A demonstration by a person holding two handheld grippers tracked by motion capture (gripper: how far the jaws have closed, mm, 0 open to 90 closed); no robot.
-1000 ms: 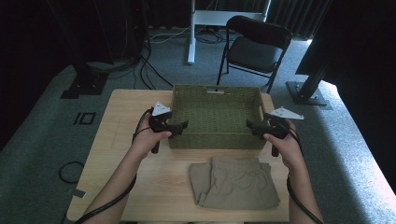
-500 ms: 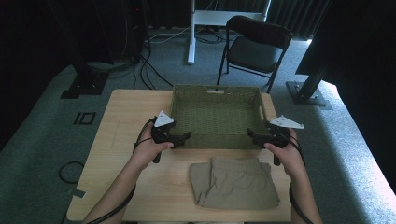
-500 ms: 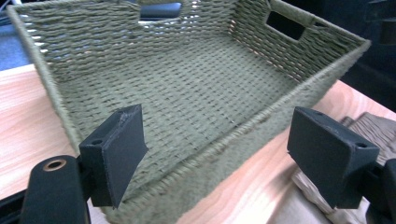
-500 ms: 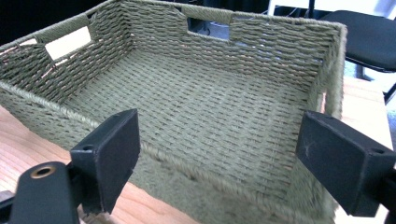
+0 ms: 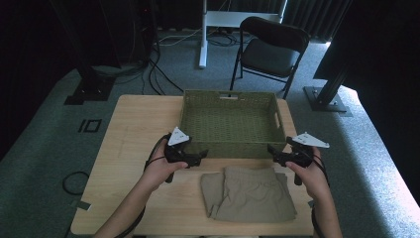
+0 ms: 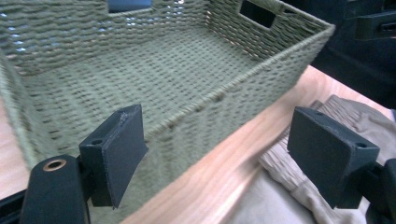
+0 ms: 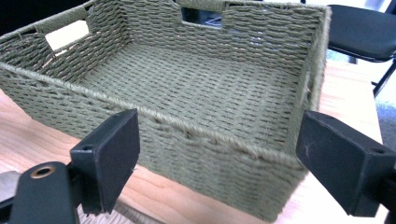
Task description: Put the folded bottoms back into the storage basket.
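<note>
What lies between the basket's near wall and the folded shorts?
In the high view, only a narrow strip of bare table lies between the basket and the shorts; both grippers flank it.

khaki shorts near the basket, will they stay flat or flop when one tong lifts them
The khaki shorts lie folded in soft creases, so they will probably droop and unfold if lifted at one edge. The cloth looks light, and a push would likely bunch it on the wooden table rather than slide it.

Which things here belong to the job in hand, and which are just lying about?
In the job:
- basket, empty
- folded shorts, in front of it
- left gripper, open
- right gripper, open

Just lying about:
- chair
- cables on floor
- black stand base
</note>
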